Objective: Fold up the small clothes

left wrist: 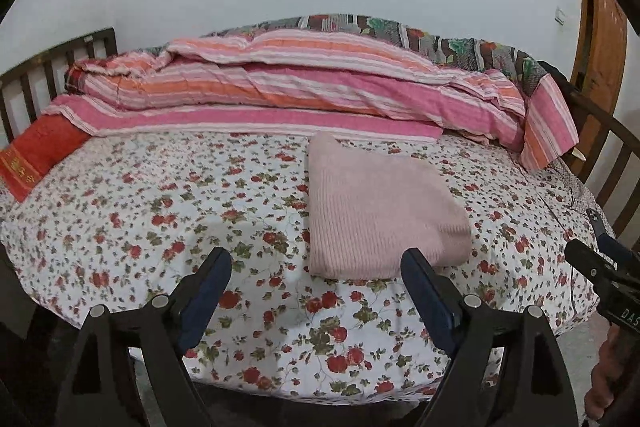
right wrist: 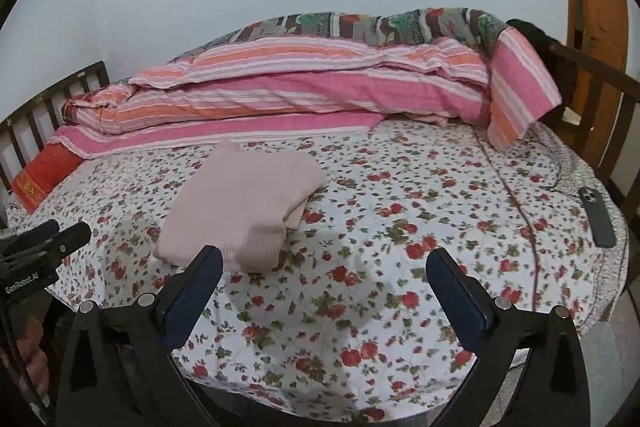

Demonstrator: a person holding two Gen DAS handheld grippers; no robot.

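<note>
Knitwear is the matter here: a pale pink ribbed-knit garment [left wrist: 380,211], already doubled into a thick pad, lies flat on the white bedsheet printed with small red flowers [left wrist: 160,211]. In the left wrist view it sits at about one o'clock from the left gripper [left wrist: 316,271], just beyond that gripper's right finger. In the right wrist view the same garment [right wrist: 244,203] lies at about eleven o'clock from the right gripper [right wrist: 324,273], just past its left finger.

Both grippers hover above the near edge of the bed with their jaws spread wide, and neither has hold of anything.

The knit looks soft, light and limp, likely to sag and slide open if lifted by one point. It seems grippy rather than slippery, and not fragile. A sensible hold would be at the two near corners, pinching through all the layers at once, one gripper on each.

Its long axis runs from the near edge of the bed away towards the folded pink and orange striped quilt [left wrist: 280,83]. A narrower corner points to the far end, while the rounded, bulky fold faces the grippers. In the right wrist view a lighter inner layer peeks out at its right edge.
</note>
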